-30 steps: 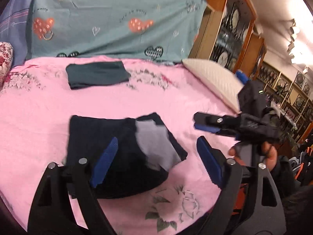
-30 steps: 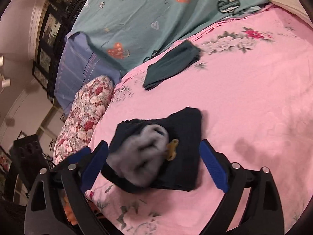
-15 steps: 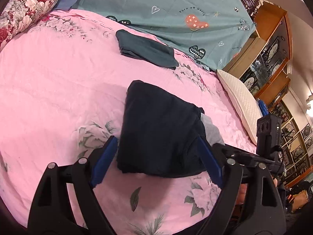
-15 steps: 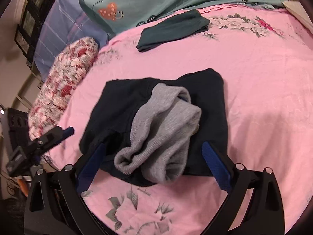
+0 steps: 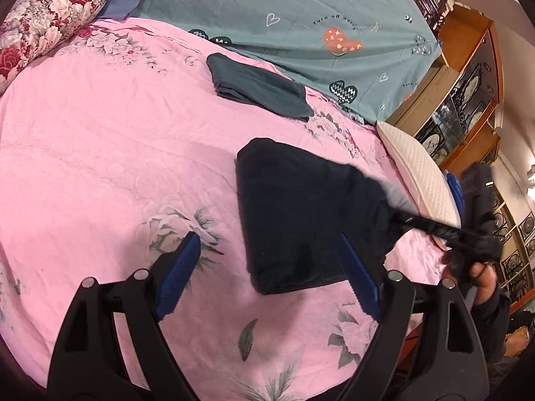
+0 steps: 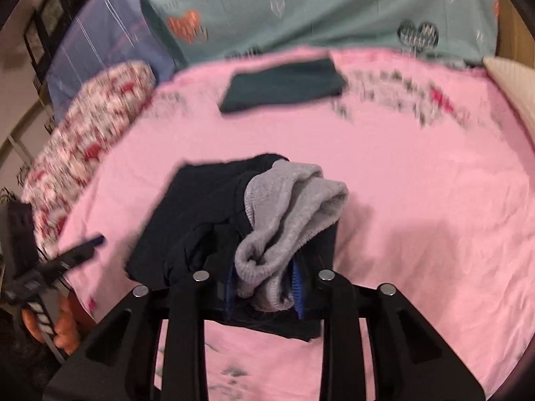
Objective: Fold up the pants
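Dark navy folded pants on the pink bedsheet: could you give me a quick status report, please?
Right tool just closed on grey ribbed waistband of dark navy folded pants. Left tool open, clear of cloth. Nothing in the way.

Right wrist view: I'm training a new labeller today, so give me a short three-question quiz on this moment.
1. True or false: the right tool grips the grey lining of the dark pants.
2. Which tool stands open, holding nothing?
3. The green garment lies: A) on the pants B) apart, nearer the teal sheet C) on the white pillow.

Key: 1 true; 2 the left tool; 3 B.
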`<act>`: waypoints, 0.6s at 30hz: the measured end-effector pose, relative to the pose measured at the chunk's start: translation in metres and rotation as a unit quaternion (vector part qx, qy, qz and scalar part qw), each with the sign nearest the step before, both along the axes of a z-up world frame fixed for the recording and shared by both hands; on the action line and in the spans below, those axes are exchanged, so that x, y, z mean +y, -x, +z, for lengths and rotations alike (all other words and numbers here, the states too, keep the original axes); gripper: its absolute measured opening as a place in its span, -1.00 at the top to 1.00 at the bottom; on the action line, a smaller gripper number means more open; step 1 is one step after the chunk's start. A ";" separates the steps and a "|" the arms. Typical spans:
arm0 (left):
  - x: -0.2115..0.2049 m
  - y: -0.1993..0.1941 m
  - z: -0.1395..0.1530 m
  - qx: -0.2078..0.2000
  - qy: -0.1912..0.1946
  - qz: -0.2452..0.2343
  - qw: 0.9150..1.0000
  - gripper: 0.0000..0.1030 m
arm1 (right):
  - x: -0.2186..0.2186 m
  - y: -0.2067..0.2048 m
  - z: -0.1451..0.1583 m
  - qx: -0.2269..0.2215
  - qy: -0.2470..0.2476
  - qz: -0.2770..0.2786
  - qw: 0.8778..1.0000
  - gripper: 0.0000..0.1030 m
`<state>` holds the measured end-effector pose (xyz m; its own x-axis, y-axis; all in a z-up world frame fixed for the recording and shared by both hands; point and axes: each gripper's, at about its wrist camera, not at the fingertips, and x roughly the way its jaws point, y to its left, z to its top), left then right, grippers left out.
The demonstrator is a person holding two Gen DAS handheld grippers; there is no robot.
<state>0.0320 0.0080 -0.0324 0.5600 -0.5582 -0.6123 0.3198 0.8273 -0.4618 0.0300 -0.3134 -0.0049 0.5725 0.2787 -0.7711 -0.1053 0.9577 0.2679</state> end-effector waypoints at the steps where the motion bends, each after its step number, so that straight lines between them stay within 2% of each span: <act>1: -0.003 -0.001 -0.001 -0.002 -0.010 0.000 1.000 -0.65 | -0.001 -0.004 -0.020 0.018 0.020 -0.006 1.000 -0.06; 2: -0.007 -0.002 0.000 -0.007 -0.023 0.000 1.000 -0.65 | -0.003 -0.004 -0.034 0.025 0.026 -0.011 0.999 -0.26; 4: -0.015 -0.001 0.005 -0.025 -0.054 -0.005 0.998 -0.65 | -0.007 0.005 -0.034 0.008 0.012 -0.017 1.000 -0.28; 8: -0.049 0.000 0.021 -0.058 -0.101 -0.052 0.992 -0.70 | -0.023 0.031 0.010 -0.068 0.026 -0.048 0.996 -0.30; 10: -0.072 0.004 0.026 -0.083 -0.117 -0.088 0.986 -0.70 | -0.031 0.037 0.033 -0.106 -0.007 -0.054 0.993 -0.30; 12: -0.100 0.004 0.021 -0.091 -0.134 -0.126 0.979 -0.70 | -0.030 0.028 0.043 -0.116 -0.050 -0.039 0.991 -0.29; 14: -0.116 -0.003 0.007 -0.069 -0.147 -0.140 0.977 -0.70 | -0.020 0.009 0.043 -0.109 -0.067 -0.023 0.992 -0.26; 15: -0.121 -0.009 -0.004 -0.050 -0.166 -0.139 0.975 -0.70 | -0.016 0.001 0.038 -0.098 -0.070 -0.023 0.992 -0.25; 16: -0.123 -0.013 -0.013 -0.036 -0.178 -0.135 0.974 -0.71 | -0.015 -0.011 0.026 -0.073 -0.080 -0.024 0.994 -0.21; 17: -0.124 -0.015 -0.022 -0.025 -0.186 -0.135 0.973 -0.72 | -0.015 -0.028 0.002 -0.024 -0.090 -0.027 0.995 -0.06; 18: -0.123 -0.016 -0.025 -0.026 -0.190 -0.138 0.972 -0.73 | -0.016 -0.038 -0.019 0.020 -0.088 -0.036 0.995 -0.02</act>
